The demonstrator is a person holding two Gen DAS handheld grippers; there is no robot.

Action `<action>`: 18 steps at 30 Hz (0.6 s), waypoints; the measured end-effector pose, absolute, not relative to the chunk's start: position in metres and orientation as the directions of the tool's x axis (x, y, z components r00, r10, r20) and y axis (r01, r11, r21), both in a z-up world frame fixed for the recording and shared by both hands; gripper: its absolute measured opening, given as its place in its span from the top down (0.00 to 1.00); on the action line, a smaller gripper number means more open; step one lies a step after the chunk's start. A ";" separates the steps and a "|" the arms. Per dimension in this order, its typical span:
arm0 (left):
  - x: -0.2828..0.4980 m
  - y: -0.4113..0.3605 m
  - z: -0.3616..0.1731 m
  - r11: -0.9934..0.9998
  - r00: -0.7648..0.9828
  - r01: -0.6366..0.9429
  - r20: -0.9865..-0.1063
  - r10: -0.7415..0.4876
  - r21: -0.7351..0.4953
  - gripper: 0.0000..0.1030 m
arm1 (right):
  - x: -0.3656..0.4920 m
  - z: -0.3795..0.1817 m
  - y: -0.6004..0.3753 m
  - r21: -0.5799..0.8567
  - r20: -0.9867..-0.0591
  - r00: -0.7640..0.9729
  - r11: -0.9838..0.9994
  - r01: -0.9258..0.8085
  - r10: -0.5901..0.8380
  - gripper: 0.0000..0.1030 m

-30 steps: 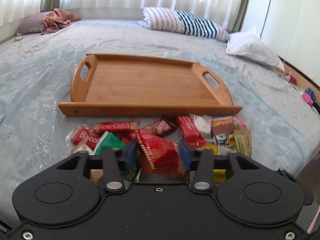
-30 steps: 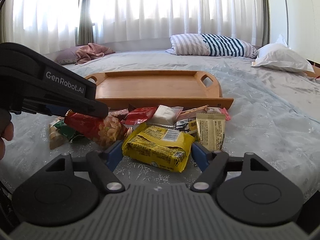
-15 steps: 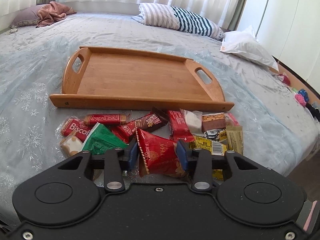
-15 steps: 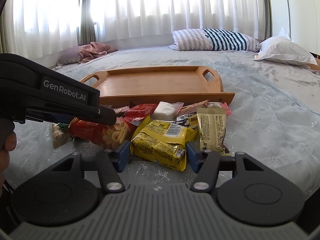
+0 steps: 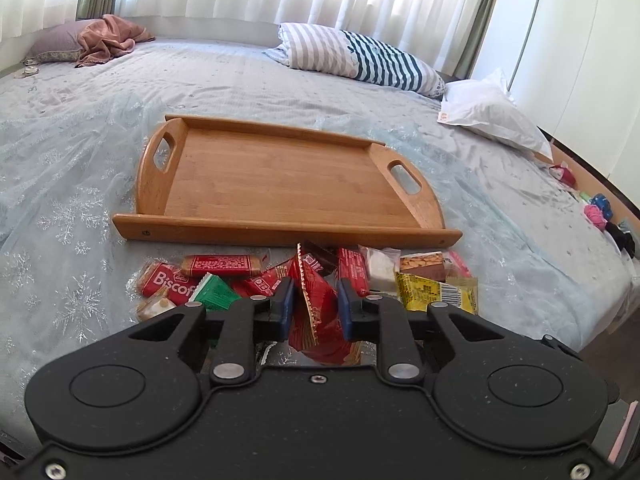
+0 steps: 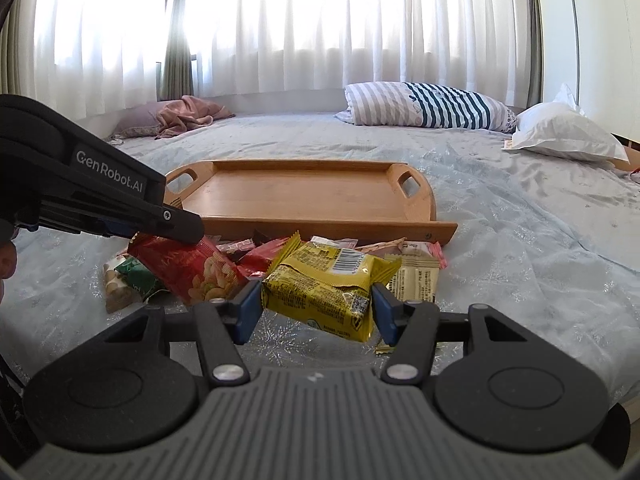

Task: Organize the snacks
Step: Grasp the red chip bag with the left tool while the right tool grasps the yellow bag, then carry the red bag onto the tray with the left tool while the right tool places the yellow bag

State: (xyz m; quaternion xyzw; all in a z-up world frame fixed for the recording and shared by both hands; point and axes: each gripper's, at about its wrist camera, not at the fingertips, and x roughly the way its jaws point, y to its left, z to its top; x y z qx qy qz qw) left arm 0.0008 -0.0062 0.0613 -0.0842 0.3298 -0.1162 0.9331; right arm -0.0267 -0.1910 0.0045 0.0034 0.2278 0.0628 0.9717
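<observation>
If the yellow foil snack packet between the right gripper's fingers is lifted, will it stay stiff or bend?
The yellow foil snack packet is puffy and creased, so it will probably bend and crinkle. It looks light for its size. Its glossy film may slip in the right gripper, whose pads press only its two ends.

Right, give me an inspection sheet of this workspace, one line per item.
Surface: bed with pale snowflake cover.
Job's things: wooden tray, nothing on it; snack packets piled before its near rim.
Clutter: striped pillow, white pillow, pink cloth.
Grippers: left gripper jaws closing on red packet; right gripper jaws gripping yellow packet.
Cables: nothing seen.
Surroundings: white curtains, small bright items at the bed's right edge.
</observation>
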 end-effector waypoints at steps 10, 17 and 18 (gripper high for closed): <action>-0.002 -0.001 0.076 0.958 0.787 0.157 -0.556 -0.268 -0.239 0.82 | -0.023 0.013 -0.203 0.039 -0.418 0.904 0.996 -0.076 0.085 0.41; 0.001 0.007 0.086 0.947 0.794 0.158 -0.535 -0.290 -0.279 0.82 | -0.019 0.015 -0.208 0.048 -0.414 0.907 0.997 -0.067 0.081 0.41; 0.002 0.010 0.088 0.946 0.797 0.155 -0.529 -0.291 -0.286 0.82 | -0.018 0.016 -0.210 0.048 -0.413 0.907 0.997 -0.066 0.080 0.41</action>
